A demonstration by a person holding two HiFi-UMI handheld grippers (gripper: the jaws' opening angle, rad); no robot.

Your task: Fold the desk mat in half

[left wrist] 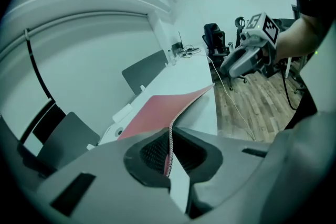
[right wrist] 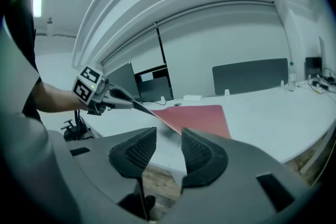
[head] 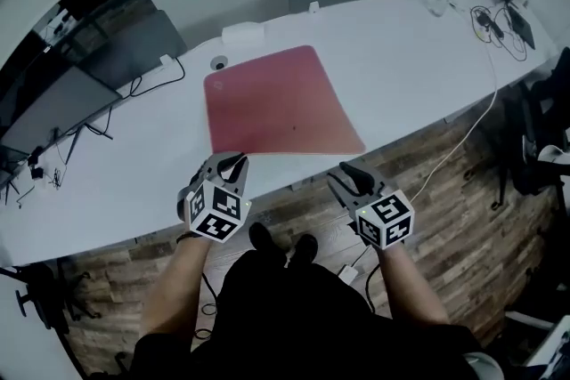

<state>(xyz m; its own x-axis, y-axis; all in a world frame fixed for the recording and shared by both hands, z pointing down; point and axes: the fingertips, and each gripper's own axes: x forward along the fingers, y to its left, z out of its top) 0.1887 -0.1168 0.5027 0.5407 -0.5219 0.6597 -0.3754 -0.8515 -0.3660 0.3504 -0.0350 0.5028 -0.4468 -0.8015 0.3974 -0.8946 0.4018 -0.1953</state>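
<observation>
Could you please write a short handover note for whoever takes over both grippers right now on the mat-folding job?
Left gripper: shut on the near left corner of the red desk mat, with that corner raised off the white table.
Right gripper: open and empty, off the table's edge near the mat's near right corner.
Mat: otherwise flat and unfolded.
Done: left corner gripped.
Left: probably grip the right corner, carry the near edge over to the far edge, then release.
</observation>
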